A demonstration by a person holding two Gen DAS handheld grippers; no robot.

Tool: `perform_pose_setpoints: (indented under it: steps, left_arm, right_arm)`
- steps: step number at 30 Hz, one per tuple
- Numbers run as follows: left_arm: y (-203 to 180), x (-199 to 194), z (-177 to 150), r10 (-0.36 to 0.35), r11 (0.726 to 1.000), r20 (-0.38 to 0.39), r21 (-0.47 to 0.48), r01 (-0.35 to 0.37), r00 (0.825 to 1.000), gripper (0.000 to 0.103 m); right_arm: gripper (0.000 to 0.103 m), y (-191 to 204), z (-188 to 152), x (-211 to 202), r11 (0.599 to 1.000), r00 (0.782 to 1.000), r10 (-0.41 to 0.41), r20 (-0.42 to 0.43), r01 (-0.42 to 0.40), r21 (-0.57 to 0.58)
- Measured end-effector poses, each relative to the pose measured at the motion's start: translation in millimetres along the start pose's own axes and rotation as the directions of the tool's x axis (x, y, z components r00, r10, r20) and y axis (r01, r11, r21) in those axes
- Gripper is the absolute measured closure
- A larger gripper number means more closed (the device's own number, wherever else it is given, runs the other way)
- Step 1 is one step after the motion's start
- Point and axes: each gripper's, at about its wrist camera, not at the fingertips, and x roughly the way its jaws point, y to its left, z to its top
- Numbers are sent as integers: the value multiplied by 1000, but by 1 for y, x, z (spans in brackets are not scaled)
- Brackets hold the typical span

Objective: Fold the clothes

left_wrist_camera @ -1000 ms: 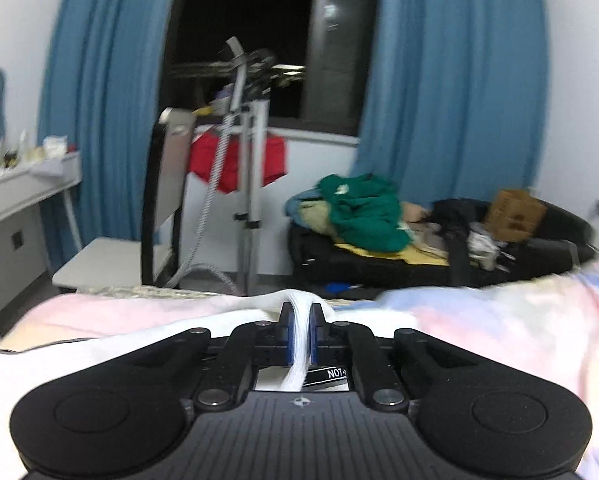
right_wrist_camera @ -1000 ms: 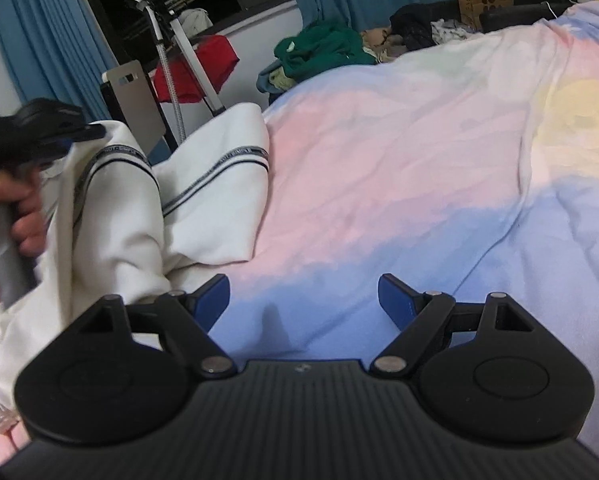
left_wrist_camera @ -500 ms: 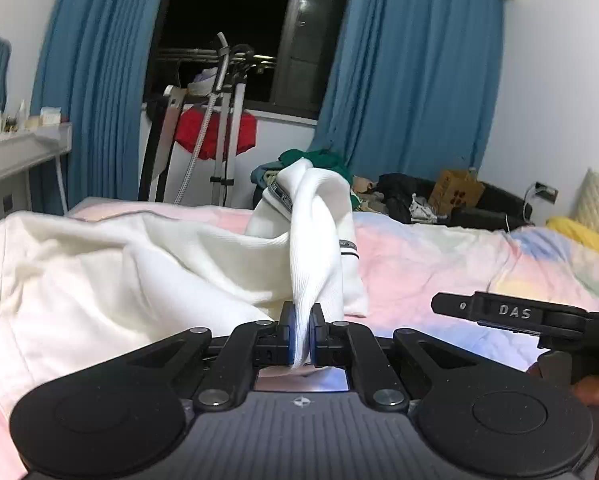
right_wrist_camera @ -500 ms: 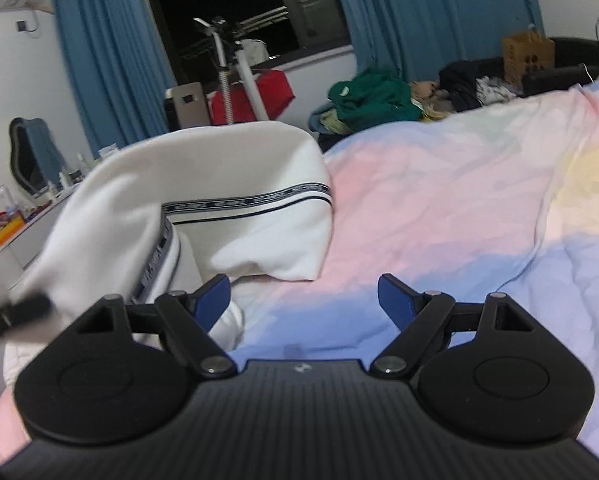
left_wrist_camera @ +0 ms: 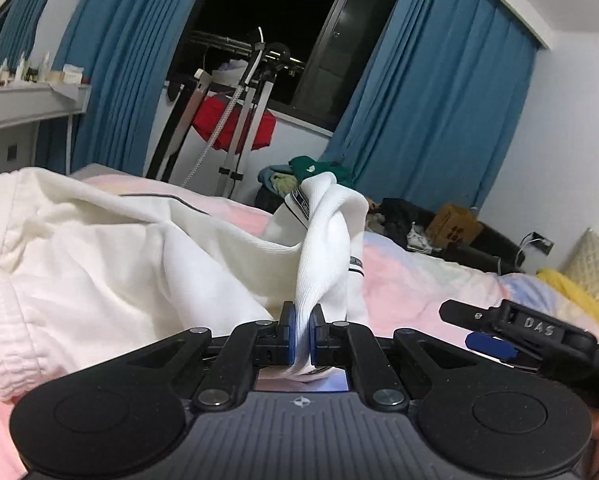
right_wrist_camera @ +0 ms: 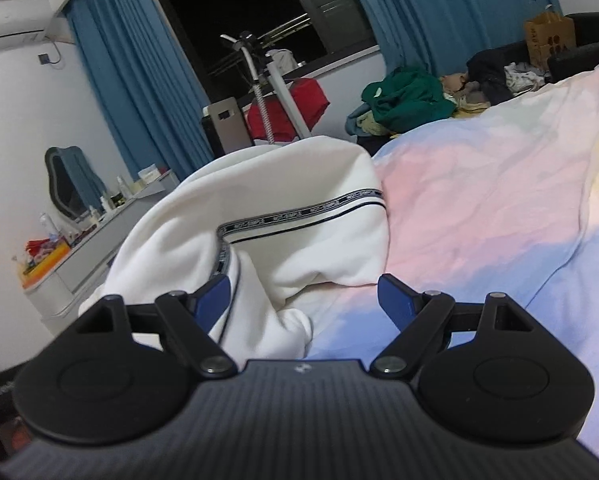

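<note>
A white garment [left_wrist_camera: 99,264] with a black lettered stripe lies bunched on a pastel bedsheet [left_wrist_camera: 411,280]. My left gripper [left_wrist_camera: 302,334] is shut on a ribbed white fold of it, which stands up twisted in front of the jaws. In the right wrist view the same white garment [right_wrist_camera: 299,236] is draped in a mound at the left of the bed [right_wrist_camera: 499,208]. My right gripper [right_wrist_camera: 303,298] stands open just over the garment's near edge, with nothing pinched between its blue pads. The right gripper [left_wrist_camera: 491,340] also shows at the right edge of the left wrist view.
A clothes rack [left_wrist_camera: 239,132] with a red cloth [left_wrist_camera: 235,128] stands by the dark window. A pile of green clothes [right_wrist_camera: 411,98] and a cardboard box [right_wrist_camera: 549,38] lie beyond the bed. A dresser [right_wrist_camera: 99,240] with bottles sits at the left.
My left gripper has swung across with the white fold in its grip, so the garment now spreads before it. The right gripper has risen and tilted up a little, staying open.
</note>
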Motion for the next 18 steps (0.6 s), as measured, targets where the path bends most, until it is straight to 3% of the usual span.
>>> perform_pose_setpoints:
  steps: [5,10,18]
  left_arm:
    - [9,3,2,-22,999,-20,-35,22,1000,96]
    - [14,6,3,-38,994,-34,-100,34,999,96]
    - [13,9,2,-46,987,-41,-155,39,998,96]
  right_arm:
    - [21,6,3,6,999,999,-36,11,36,-2]
    - [21,8,34,26,996,999,-35,10,34,82]
    - [21,4,93,110,967,998,-5,-63,21,255]
